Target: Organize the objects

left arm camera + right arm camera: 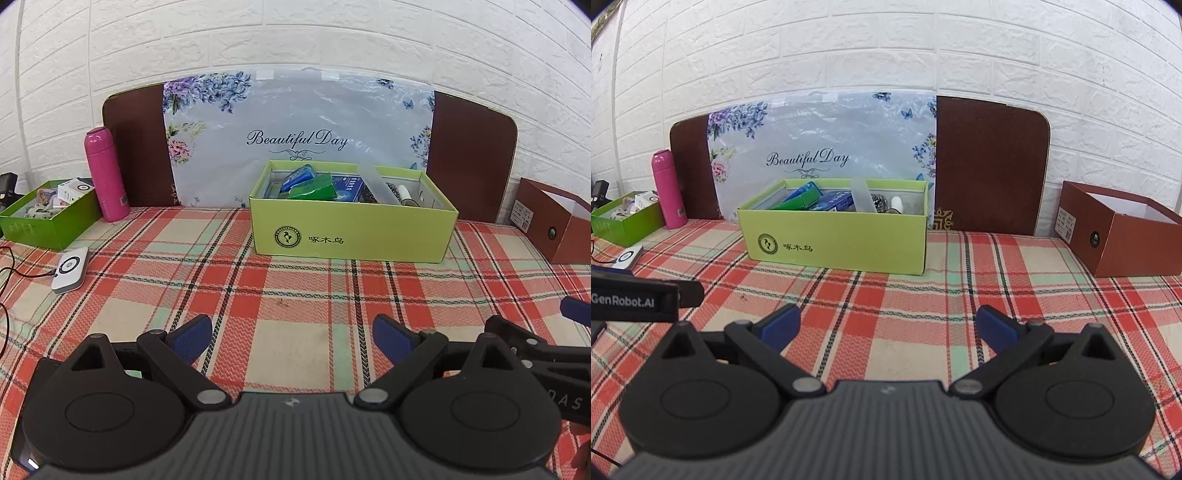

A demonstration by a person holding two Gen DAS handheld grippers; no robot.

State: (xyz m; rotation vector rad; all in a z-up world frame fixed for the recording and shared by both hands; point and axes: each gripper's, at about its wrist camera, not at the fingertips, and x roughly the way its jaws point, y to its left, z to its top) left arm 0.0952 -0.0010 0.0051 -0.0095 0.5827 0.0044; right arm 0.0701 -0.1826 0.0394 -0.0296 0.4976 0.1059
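A yellow-green box [351, 236] stands at the back middle of the plaid tablecloth [295, 295], holding blue and green packets [314, 182] and other items; it also shows in the right wrist view [838, 240]. My left gripper [291, 338] is open and empty, low over the cloth in front of the box. My right gripper [886, 330] is open and empty, also in front of the box, to the right of the left one. An empty brown box [1119, 229] stands at the right.
A small green box [48, 218] with small items stands at the far left, beside a pink bottle [103, 173]. A white device [70, 269] with a cable lies on the cloth at left. A floral board [295, 136] leans on the brick wall behind.
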